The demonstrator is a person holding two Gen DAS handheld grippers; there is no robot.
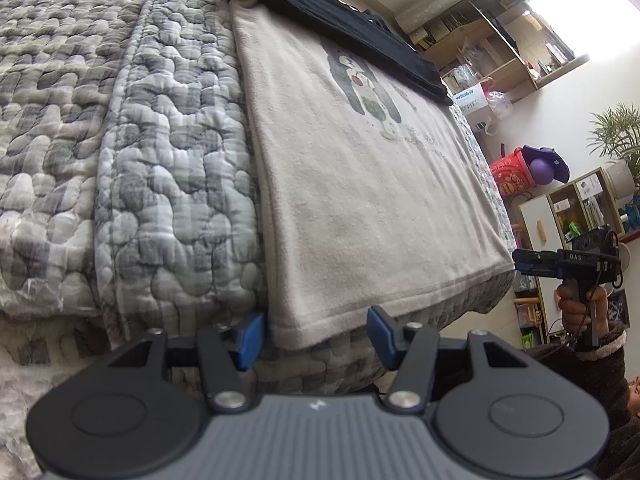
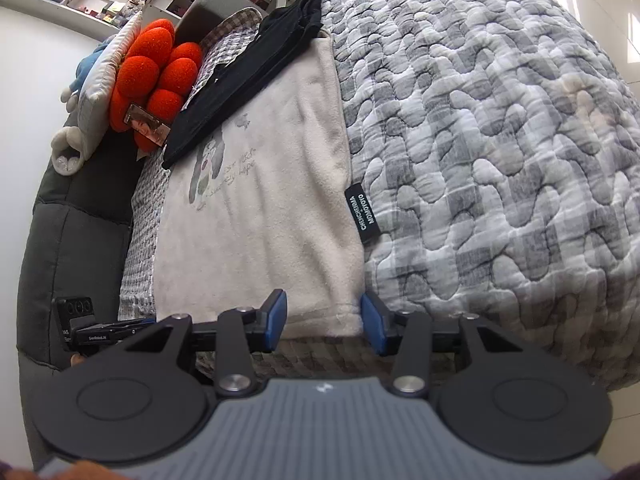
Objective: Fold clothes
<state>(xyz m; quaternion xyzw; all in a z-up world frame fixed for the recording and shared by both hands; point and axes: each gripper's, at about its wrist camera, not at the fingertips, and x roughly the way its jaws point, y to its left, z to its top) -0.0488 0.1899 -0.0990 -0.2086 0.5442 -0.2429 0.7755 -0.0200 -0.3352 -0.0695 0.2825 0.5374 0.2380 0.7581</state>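
Note:
A cream fleece garment (image 1: 360, 200) with a printed figure lies flat on the bed; it also shows in the right wrist view (image 2: 256, 216), with a black label at its edge. A black garment (image 1: 344, 28) lies along its far side, seen too in the right wrist view (image 2: 248, 68). My left gripper (image 1: 316, 334) is open, its blue pads either side of the garment's near hem corner. My right gripper (image 2: 323, 322) is open around the opposite hem corner. The right gripper (image 1: 560, 264) appears in the left wrist view, off the bed's corner.
A grey quilted bedspread (image 1: 140, 160) covers the bed (image 2: 500, 140). An orange cushion (image 2: 156, 68) and pillows lie by the dark headboard (image 2: 72, 220). Shelves (image 1: 500, 48), a cabinet (image 1: 568, 216) and a plant (image 1: 616, 132) stand beyond the bed.

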